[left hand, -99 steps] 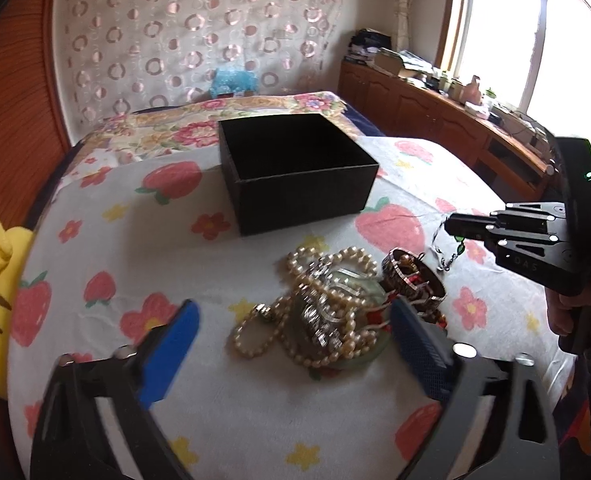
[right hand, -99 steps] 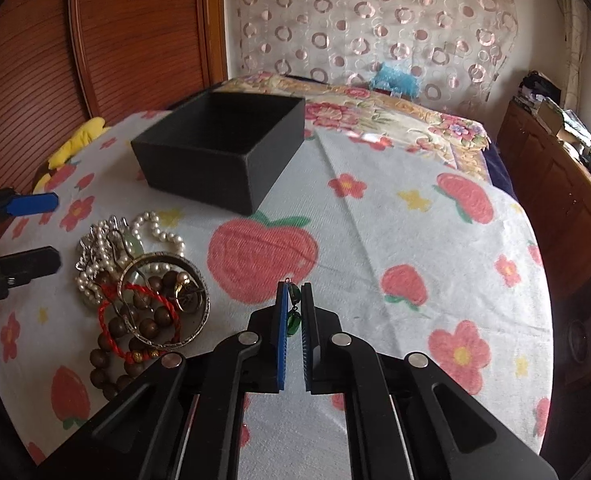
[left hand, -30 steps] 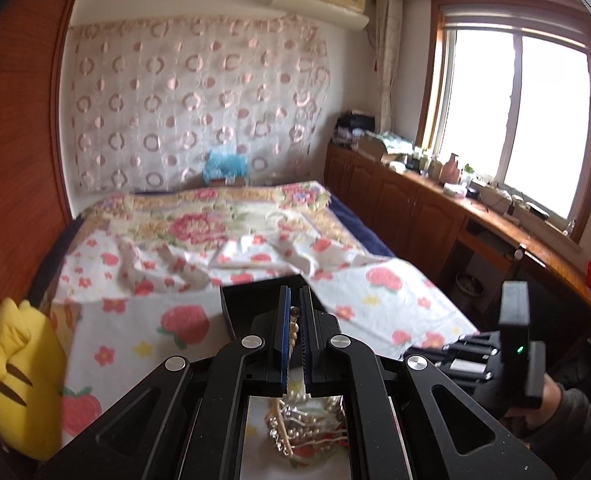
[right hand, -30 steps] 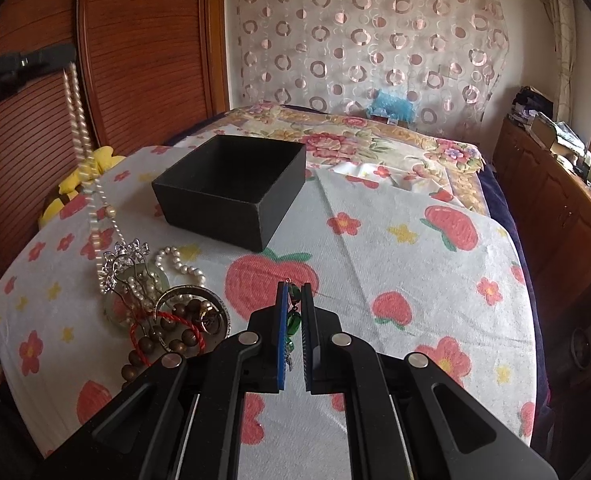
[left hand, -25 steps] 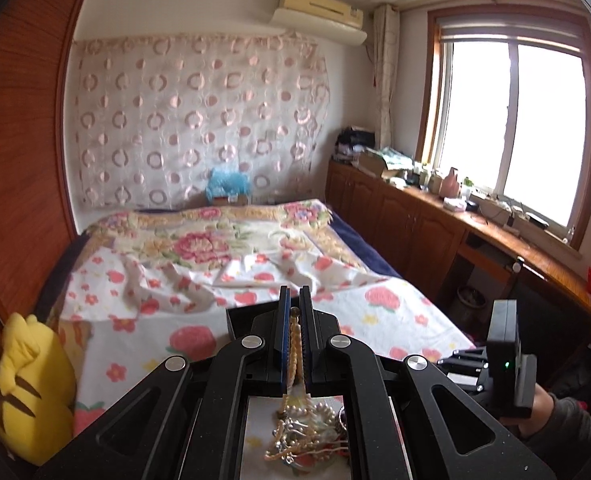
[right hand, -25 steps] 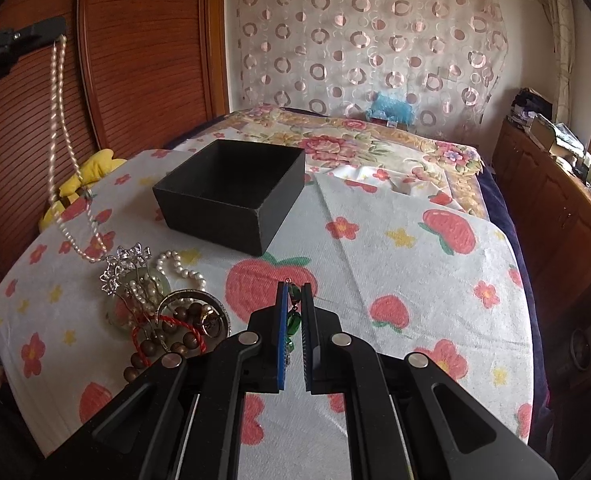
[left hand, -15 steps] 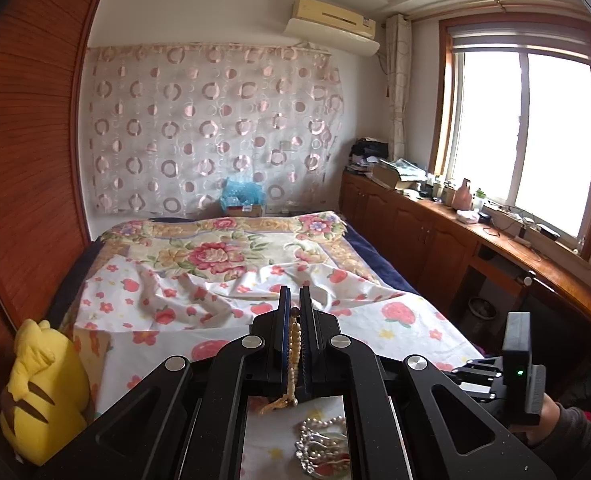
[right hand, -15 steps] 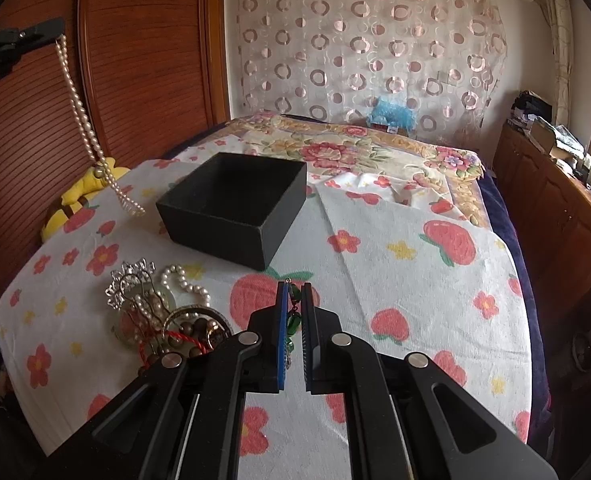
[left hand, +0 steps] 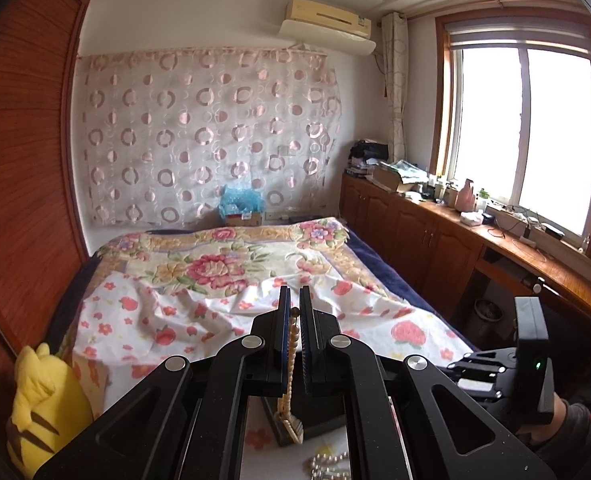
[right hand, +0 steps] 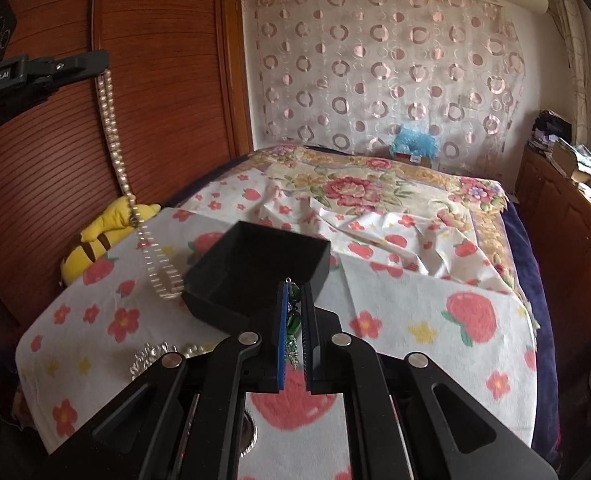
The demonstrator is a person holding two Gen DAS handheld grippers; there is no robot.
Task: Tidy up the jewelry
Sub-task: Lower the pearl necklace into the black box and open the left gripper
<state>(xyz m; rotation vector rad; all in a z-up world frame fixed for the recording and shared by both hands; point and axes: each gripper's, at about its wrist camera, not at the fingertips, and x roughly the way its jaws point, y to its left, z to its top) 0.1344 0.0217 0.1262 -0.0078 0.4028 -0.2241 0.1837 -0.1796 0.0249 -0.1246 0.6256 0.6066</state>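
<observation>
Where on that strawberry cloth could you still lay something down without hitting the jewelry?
The cloth lies bare to the right of the black box, out to the bed's edge. The box looks empty too. It is crowded at lower left, where the jewelry pile sits, and beside the box's left wall, where the pearl necklace dangles from the left gripper.

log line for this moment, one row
left tongs: shut on pearl necklace, lifted | right tongs: shut on green earring | black box: open
</observation>
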